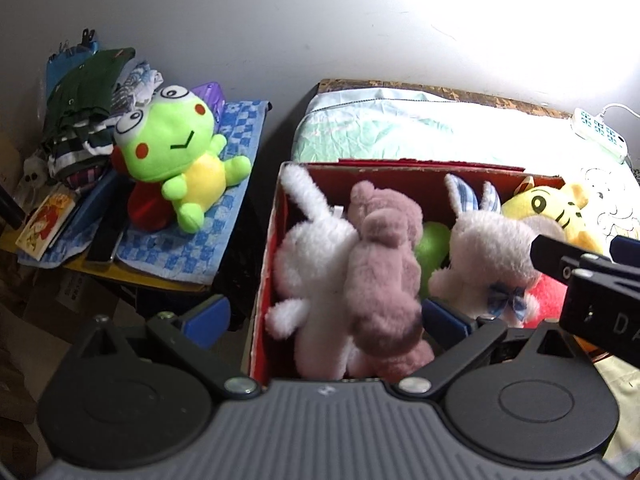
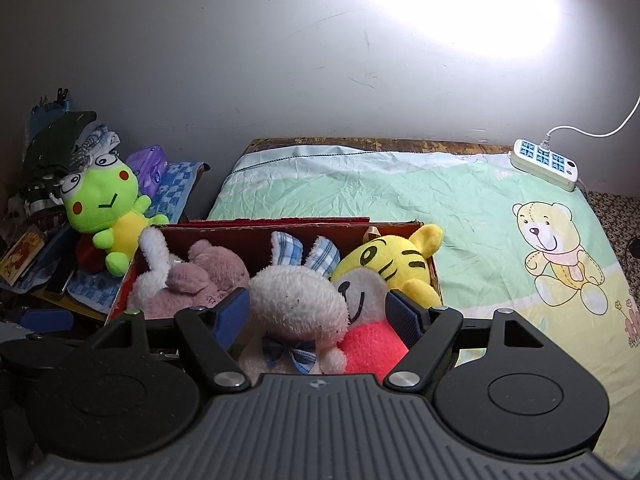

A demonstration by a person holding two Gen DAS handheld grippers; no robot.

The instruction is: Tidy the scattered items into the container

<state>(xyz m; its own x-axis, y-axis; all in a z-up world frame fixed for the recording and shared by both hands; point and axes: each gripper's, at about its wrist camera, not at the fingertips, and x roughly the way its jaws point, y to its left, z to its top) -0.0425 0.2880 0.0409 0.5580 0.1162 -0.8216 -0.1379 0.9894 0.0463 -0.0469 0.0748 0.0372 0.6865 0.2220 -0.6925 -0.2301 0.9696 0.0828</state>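
Bed with pale green cartoon-bear sheet (image 2: pixel 400 196): supports the container. Red cardboard box (image 1: pixel 400 169): holds a white long-eared plush rabbit (image 1: pixel 312 248), mauve plush bear (image 1: pixel 384 260), checked-eared white bunny (image 2: pixel 296 300) and yellow plush tiger (image 2: pixel 392 264). Green plush frog with yellow belly (image 1: pixel 176 152): lies outside the box, on a blue checked towel (image 1: pixel 192 248) on the side table, apparently the last stray. Left gripper (image 1: pixel 324 316): jaws apart, empty, above the box's left half; best swung left and closed across the frog's soft belly. Right gripper (image 2: pixel 318 314): jaws apart, empty, over the bunny. Right view alone shows the sheet's printed bear; left view alone shows a green ball (image 1: pixel 432 246) among the toys.
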